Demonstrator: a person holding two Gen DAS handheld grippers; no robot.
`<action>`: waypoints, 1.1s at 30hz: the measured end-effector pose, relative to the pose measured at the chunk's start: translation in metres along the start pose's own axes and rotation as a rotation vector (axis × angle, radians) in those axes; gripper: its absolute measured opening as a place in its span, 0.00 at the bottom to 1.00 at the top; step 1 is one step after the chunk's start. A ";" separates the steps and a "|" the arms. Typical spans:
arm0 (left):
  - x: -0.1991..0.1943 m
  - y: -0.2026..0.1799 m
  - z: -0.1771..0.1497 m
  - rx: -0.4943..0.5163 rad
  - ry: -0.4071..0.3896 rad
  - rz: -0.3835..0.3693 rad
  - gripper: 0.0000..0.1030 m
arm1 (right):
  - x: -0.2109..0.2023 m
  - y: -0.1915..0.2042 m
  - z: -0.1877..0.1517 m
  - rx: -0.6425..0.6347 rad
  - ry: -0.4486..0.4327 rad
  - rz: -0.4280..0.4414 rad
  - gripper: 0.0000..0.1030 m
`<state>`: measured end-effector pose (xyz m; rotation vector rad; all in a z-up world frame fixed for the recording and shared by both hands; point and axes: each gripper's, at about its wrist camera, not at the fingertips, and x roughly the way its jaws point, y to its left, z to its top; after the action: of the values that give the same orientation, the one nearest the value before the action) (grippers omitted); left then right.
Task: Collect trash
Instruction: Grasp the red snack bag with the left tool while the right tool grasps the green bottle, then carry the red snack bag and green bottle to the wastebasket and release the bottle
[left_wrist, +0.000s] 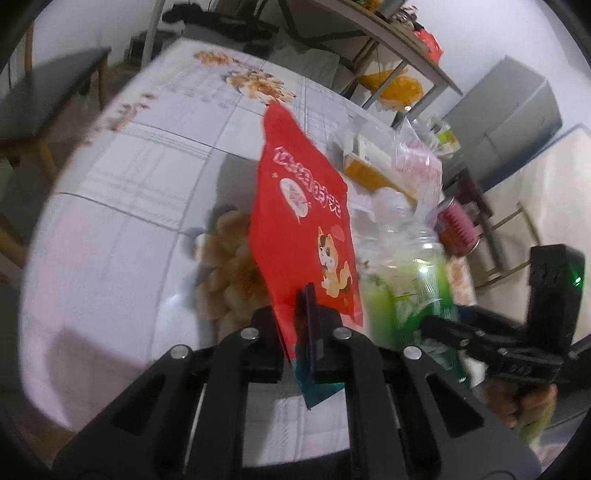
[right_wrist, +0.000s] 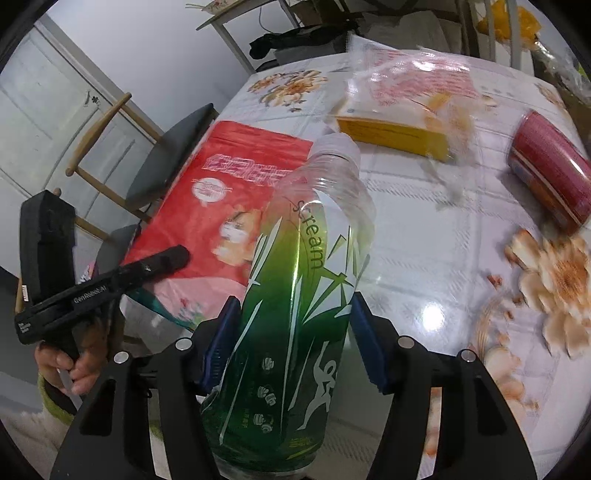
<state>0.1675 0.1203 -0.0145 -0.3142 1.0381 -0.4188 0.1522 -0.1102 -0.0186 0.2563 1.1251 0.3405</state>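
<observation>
My left gripper (left_wrist: 295, 310) is shut on the lower edge of a red snack bag (left_wrist: 303, 206) with a cartoon cat, which stands up above the floral table. In the right wrist view the same red bag (right_wrist: 229, 177) hangs at the left, with the left gripper (right_wrist: 173, 258) on it. My right gripper (right_wrist: 295, 321) is shut on a clear plastic bottle (right_wrist: 295, 280) with a green label; its blue pads press both sides. The bottle (left_wrist: 410, 288) also shows just right of the bag in the left wrist view, beside the right gripper (left_wrist: 480, 339).
On the glossy floral table (right_wrist: 424, 258) lie a yellow box (right_wrist: 395, 133) under a clear plastic bag (right_wrist: 417, 81) and a red can (right_wrist: 546, 170) on its side. A dark-seated chair (right_wrist: 162, 158) stands at the table's left. A hand (right_wrist: 70, 365) holds the left gripper's handle.
</observation>
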 end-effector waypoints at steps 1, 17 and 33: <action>-0.003 -0.001 -0.003 0.008 -0.002 0.012 0.08 | -0.004 -0.002 -0.004 0.002 -0.001 -0.008 0.57; -0.010 -0.044 -0.027 0.207 -0.077 0.172 0.07 | -0.013 -0.037 -0.026 0.139 -0.098 -0.066 0.59; -0.024 -0.049 -0.027 0.203 -0.112 0.151 0.02 | -0.023 -0.045 -0.035 0.168 -0.108 -0.059 0.56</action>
<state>0.1243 0.0871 0.0125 -0.0757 0.8947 -0.3630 0.1180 -0.1593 -0.0306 0.3847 1.0537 0.1776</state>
